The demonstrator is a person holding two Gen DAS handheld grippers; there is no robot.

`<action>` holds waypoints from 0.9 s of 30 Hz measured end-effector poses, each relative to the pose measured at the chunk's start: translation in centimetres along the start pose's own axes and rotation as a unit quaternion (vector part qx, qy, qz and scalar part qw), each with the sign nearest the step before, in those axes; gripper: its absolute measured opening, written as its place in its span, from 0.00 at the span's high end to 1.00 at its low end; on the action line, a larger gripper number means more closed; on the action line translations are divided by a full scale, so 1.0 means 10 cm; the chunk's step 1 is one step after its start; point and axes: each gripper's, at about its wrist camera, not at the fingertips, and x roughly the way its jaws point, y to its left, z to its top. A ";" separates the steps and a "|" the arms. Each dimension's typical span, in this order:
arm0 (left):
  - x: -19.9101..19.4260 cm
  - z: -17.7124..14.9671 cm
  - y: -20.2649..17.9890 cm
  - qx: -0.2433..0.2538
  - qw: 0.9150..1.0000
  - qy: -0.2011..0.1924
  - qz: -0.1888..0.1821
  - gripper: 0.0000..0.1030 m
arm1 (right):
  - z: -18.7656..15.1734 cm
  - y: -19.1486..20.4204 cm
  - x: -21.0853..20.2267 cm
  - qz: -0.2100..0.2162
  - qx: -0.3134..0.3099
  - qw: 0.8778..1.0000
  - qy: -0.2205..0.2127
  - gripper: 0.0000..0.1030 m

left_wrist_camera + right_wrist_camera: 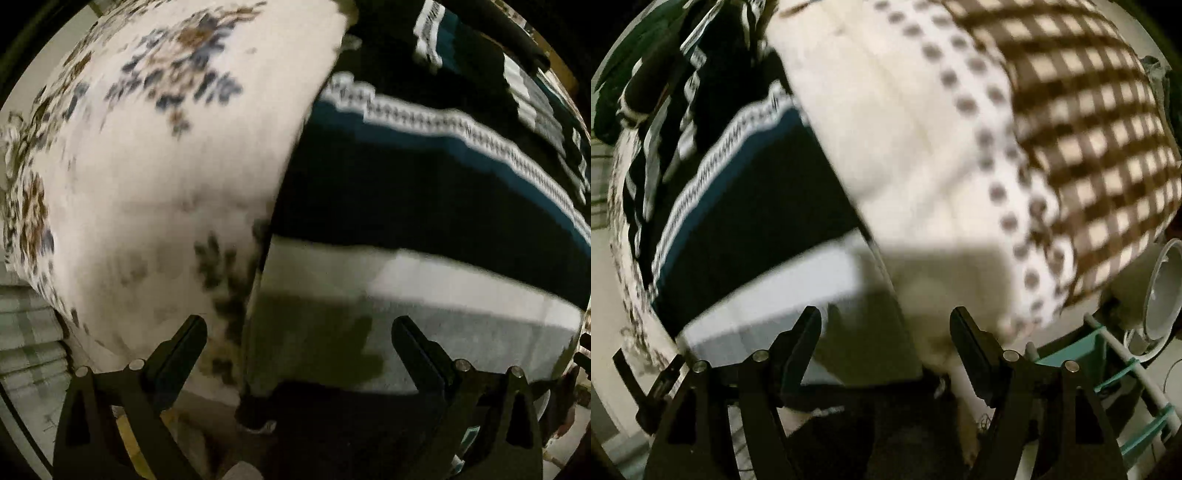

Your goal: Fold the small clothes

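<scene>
Both grippers, left (299, 332) and right (884, 325), hang released above the dark striped garment (424, 192) lying between floral cloth (166, 166) and checked cloth (1089, 129). Pinch its near grey hem (424, 314) evenly at both corners.

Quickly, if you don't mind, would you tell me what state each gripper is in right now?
Left gripper: open, nothing between its fingers.
Right gripper: open, nothing between its fingers.

A white bowl-shaped vessel (1161, 291) is seen on its side at the right edge of the right wrist view, beside a white rack with teal shelves (1123, 373). Pale green plaid fabric (31, 343) is visible low at the left of the left wrist view.
</scene>
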 end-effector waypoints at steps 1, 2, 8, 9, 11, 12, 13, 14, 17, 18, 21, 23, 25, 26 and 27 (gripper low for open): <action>0.03 -0.06 0.02 0.001 1.000 0.000 -0.001 0.00 | -0.10 -0.05 0.03 0.006 -0.003 1.000 0.001 0.28; 0.07 -0.14 0.05 0.004 1.000 -0.001 -0.002 0.00 | -0.16 -0.08 0.05 0.011 -0.006 1.000 0.002 0.28; 0.12 -0.50 0.29 -0.006 1.000 -0.021 -0.020 0.01 | -0.54 -0.08 0.35 0.029 -0.057 0.998 0.027 0.28; 0.13 -0.55 0.34 -0.010 0.999 -0.021 -0.025 0.01 | -0.55 -0.04 0.41 0.028 -0.065 0.997 0.032 0.28; 0.21 -0.66 0.44 -0.017 0.999 -0.014 -0.040 0.01 | -0.57 -0.08 0.57 0.027 -0.083 0.995 0.045 0.28; 0.26 -0.69 0.47 -0.019 0.999 -0.010 -0.047 0.01 | -0.59 -0.07 0.62 0.026 -0.089 0.994 0.049 0.28; 0.31 -0.73 0.50 -0.020 0.998 -0.006 -0.059 0.01 | -0.59 -0.07 0.67 0.030 -0.095 0.994 0.053 0.28; 0.36 -0.75 0.53 -0.019 0.998 -0.003 -0.067 0.01 | -0.59 -0.05 0.75 0.037 -0.099 0.993 0.059 0.28; 0.54 -0.84 0.57 -0.009 0.995 0.003 -0.101 0.01 | -0.55 -0.08 0.88 0.060 -0.113 0.989 0.074 0.25; 0.59 -0.89 0.56 -0.005 0.994 0.004 -0.108 0.01 | -0.53 -0.09 0.92 0.068 -0.116 0.988 0.080 0.24; 0.66 -1.00 0.56 0.000 0.993 -0.016 -0.119 0.01 | -0.51 -0.13 1.01 0.093 -0.129 0.982 0.097 0.22; 0.67 -1.05 0.57 -0.001 0.991 -0.023 -0.131 0.02 | -0.51 -0.15 1.04 0.102 -0.137 0.980 0.104 0.22; 0.71 -1.16 0.59 -0.002 0.989 -0.024 -0.146 0.04 | -0.53 -0.16 1.07 0.109 -0.145 0.977 0.109 0.22; 0.72 -1.23 0.58 -0.001 0.988 -0.024 -0.153 0.06 | -0.54 -0.15 1.09 0.111 -0.147 0.976 0.112 0.22; 0.75 -1.35 0.64 0.000 0.987 -0.023 -0.157 0.11 | -0.56 -0.14 1.12 0.114 -0.151 0.975 0.118 0.22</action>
